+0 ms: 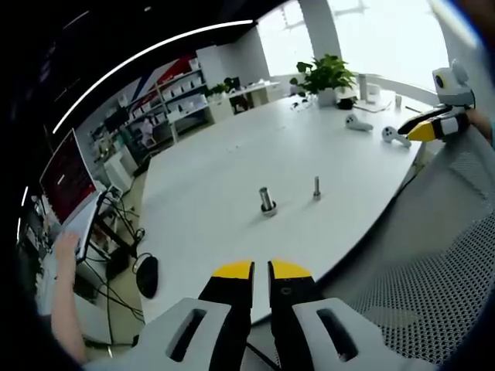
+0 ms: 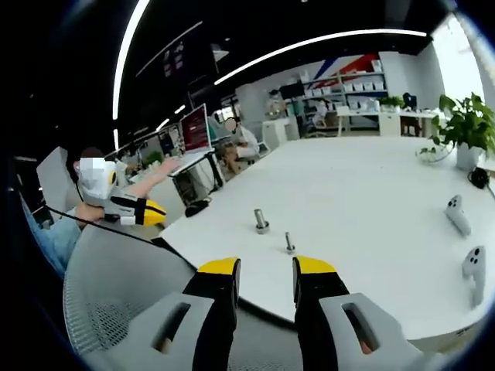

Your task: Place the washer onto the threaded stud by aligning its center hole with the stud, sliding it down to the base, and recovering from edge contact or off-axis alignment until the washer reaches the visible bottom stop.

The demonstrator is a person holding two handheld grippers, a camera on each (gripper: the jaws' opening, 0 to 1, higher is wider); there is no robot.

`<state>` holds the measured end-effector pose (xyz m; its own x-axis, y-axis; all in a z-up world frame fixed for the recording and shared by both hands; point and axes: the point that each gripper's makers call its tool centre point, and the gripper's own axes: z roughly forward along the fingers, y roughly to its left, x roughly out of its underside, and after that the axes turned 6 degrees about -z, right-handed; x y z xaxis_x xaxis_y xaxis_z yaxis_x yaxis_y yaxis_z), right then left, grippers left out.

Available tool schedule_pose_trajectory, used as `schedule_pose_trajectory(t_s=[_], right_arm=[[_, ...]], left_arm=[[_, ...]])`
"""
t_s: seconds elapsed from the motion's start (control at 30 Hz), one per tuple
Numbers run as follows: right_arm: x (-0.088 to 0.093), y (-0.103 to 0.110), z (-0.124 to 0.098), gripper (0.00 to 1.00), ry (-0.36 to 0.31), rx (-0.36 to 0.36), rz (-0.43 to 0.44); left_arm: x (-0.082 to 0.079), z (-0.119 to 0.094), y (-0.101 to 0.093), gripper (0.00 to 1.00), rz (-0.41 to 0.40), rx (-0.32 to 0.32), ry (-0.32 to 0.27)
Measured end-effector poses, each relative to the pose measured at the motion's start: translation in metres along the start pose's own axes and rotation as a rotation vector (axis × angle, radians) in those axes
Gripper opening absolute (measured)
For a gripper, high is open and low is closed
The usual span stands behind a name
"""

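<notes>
Two small metal parts stand upright on the white table [image 1: 232,154]. One is a thicker post [image 1: 267,199] [image 2: 261,220] with a wider ring at its foot. The other is a thin threaded stud [image 1: 316,187] [image 2: 289,243]. I cannot make out a loose washer. My left gripper [image 1: 261,270] hangs off the table's near edge, well short of both parts, its yellow-tipped jaws nearly together with nothing between them. It also shows as the left gripper [image 2: 151,212] held by a hand. My right gripper [image 2: 267,267] stands open and empty at another edge, also seen as the right gripper [image 1: 429,127].
Two white handheld controllers [image 1: 357,122] [image 2: 456,215] lie far across the table by a potted plant [image 1: 325,75] [image 2: 464,124]. A grey mesh chair [image 1: 433,255] [image 2: 116,286] is close to both grippers. A laptop [image 1: 69,182] [image 2: 193,131] and a black mouse [image 1: 147,274] sit beside the table.
</notes>
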<state>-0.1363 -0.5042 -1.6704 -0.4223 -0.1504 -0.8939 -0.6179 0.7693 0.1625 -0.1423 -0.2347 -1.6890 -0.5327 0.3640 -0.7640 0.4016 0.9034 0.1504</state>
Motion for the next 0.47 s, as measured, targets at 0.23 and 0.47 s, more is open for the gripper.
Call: schedule_pose_trajectory(t_s=[0.23, 0.47], right_arm=[[0.0042, 0.0018, 0.0004, 0.29, 0.016, -0.014, 0.027], [0.0077, 0.0030, 0.0000, 0.28, 0.027, -0.021, 0.051]], left_arm=[[0.0010, 0.0001, -0.0009, 0.04, 0.003, 0.002, 0.006], [0.0013, -0.0007, -0.0012, 0.04, 0.006, -0.002, 0.004]])
